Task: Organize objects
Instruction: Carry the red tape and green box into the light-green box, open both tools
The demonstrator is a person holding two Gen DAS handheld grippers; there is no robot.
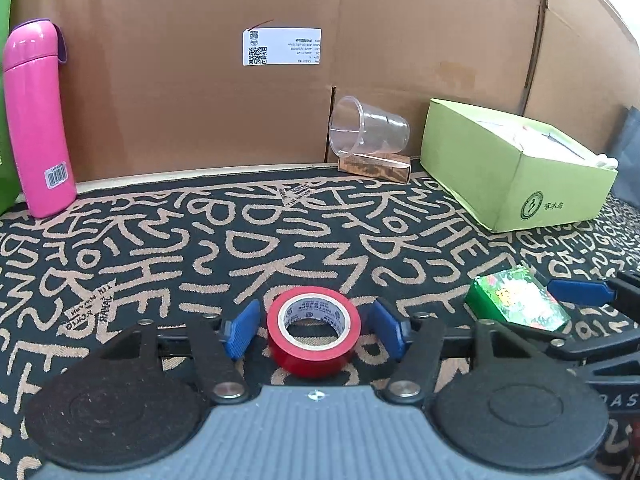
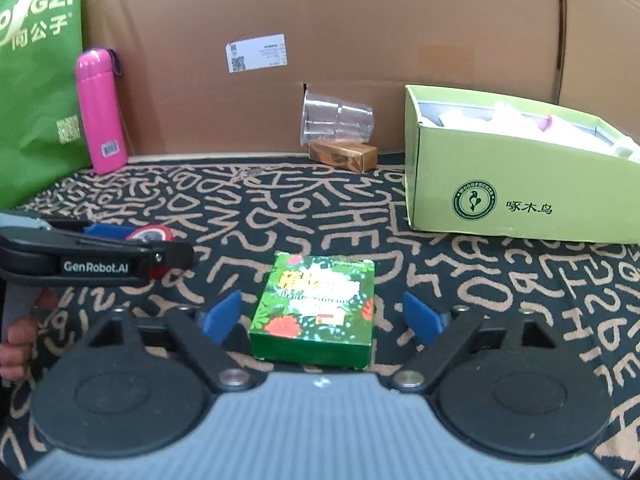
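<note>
- While both tools are resting low over the patterned cloth (image 1: 160,240), the left gripper (image 1: 314,326) is standing spread, its blue pads flanking the red tape roll (image 1: 314,330) without visibly touching it (a narrow gap is showing on each side).
- That roll is lying flat, hole upward; it is looking light and stiff with a smooth, likely slippery outer band, so squeezing squarely across the outer wall at mid-height seems the sound hold.
- Alongside, the right gripper (image 2: 322,316) is likewise standing spread, straddling the green printed box (image 2: 316,308), which is sitting flat on the cloth between the pads with clearance on both sides.
- This box is judged to be light cardboard, crushable under hard pressure; its two side faces are offering the flat purchase.
- Farther back, a clear plastic cup (image 1: 368,128) is lying tipped on a small gold carton (image 1: 374,166) against the cardboard wall (image 1: 200,100).
- Beyond to the right, an open lime-green box (image 2: 516,196) is holding pale items; far left, a pink bottle (image 1: 36,120) is standing upright.
</note>
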